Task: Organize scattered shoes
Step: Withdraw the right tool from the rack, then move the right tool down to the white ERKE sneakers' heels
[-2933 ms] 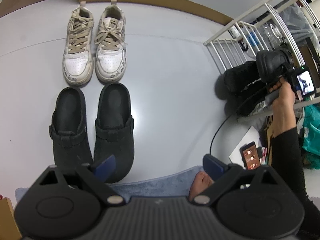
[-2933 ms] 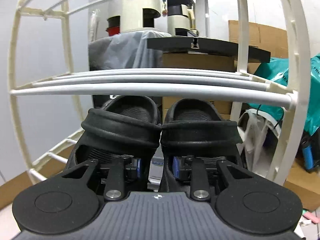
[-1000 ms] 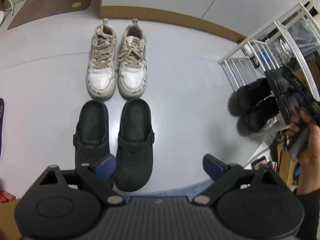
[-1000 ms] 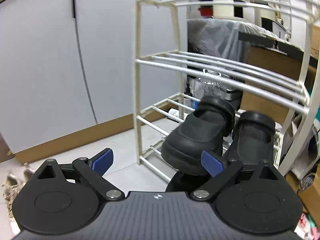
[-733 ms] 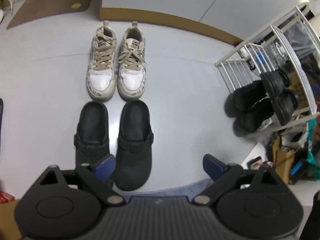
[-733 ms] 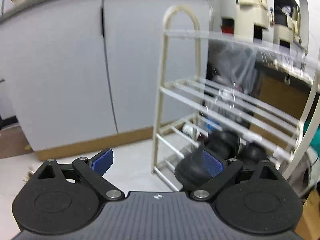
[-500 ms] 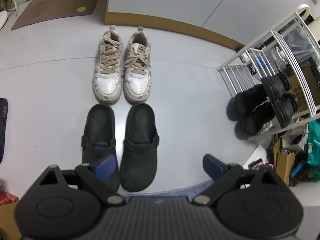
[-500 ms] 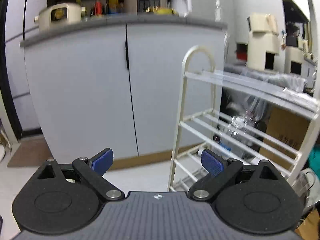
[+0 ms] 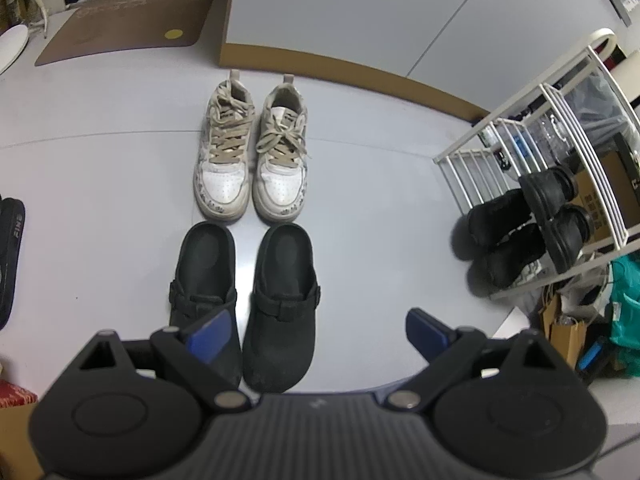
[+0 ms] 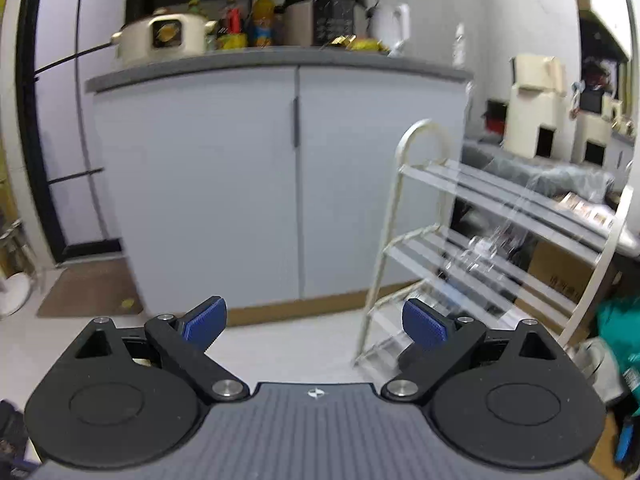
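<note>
In the left wrist view a pair of white sneakers (image 9: 252, 160) stands side by side on the grey floor, with a pair of black clogs (image 9: 248, 300) just in front of them. My left gripper (image 9: 316, 332) hangs open above the clogs' toes, holding nothing. A pair of black sandals (image 9: 520, 232) rests on the lowest shelf of the white wire shoe rack (image 9: 560, 128) at the right. My right gripper (image 10: 316, 320) is open and empty, raised and facing the grey cabinet, with the shoe rack (image 10: 460, 248) to its right.
A grey cabinet (image 10: 280, 184) with kitchen items on top stands behind the sneakers. A brown doormat (image 9: 124, 36) lies at the far left. Bags and cardboard boxes (image 9: 592, 320) crowd the floor to the right of the rack. A dark item (image 9: 10, 256) lies at the left edge.
My right gripper let go of the black sandals on the rack, opened, and pulled back and up, turning left toward the cabinet. The left gripper rose slightly, widening its view.
</note>
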A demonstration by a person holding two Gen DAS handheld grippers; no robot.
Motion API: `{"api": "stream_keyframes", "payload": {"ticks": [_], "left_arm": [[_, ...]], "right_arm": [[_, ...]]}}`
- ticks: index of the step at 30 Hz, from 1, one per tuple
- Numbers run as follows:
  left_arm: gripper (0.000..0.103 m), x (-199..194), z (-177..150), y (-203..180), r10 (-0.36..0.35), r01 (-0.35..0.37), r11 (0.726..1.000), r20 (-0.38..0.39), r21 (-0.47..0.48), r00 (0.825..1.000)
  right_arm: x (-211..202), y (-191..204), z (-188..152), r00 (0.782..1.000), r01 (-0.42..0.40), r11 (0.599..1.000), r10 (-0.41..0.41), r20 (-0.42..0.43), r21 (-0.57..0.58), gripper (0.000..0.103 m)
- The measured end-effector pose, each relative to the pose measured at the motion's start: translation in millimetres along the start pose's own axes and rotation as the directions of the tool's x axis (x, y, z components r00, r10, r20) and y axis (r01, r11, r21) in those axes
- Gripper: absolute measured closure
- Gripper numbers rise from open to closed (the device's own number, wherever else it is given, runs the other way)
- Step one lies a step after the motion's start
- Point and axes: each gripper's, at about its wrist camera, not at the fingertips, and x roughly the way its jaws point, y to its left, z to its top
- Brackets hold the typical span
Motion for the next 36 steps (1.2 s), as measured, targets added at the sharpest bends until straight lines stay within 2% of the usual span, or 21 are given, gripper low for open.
{"api": "stream_keyframes", "payload": {"ticks": [4,7,10,21,24,30,36], "left_arm": [[0.007,-5.9,-2.3,-1.2,0.005,-0.005,1.000,0.023,-0.013,1.000],[0.007,-11.0,-3.3,-5.1,0.020,-0.019,1.000,0.041,-0.018,0.999],[0.007,-17.3,-5.3,-11.3,0.004,-0.004,1.000,0.055,-0.003,0.998],[0.007,-32.6,-22.5,-28.9,0.060,-0.063,0.997,0.085,0.035,0.995],[0.007,-35.8,-24.5,-34.9,0.057,-0.056,0.998,0.060,-0.012,0.997],[0.007,-37.4,-10.8,-36.6,0.074,-0.073,0.997,0.079,-0.009,0.994],[0.007,-14.4,2.2,-23.7,0.076,-0.076,0.997,0.048,-0.010,0.996]], "right_arm": [[-8.9,14.9,-19.5,0.999,0.042,0.999,-0.042,0.018,-0.023,0.006],[-16.3,21.9,-19.6,0.999,0.006,1.000,-0.005,0.036,-0.019,0.006],[-18.9,26.9,-21.0,0.999,-0.010,0.999,0.011,0.044,-0.031,0.006],[-5.9,12.4,-35.7,0.990,-0.121,0.992,0.124,-0.061,0.043,0.007],[2.2,9.4,-40.6,0.989,-0.110,0.994,0.112,-0.097,0.023,0.007],[21.8,6.8,-46.6,0.985,-0.074,0.997,0.076,-0.153,0.016,0.007],[40.5,28.3,-48.9,0.980,-0.109,0.992,0.098,-0.171,-0.056,0.013]]}}
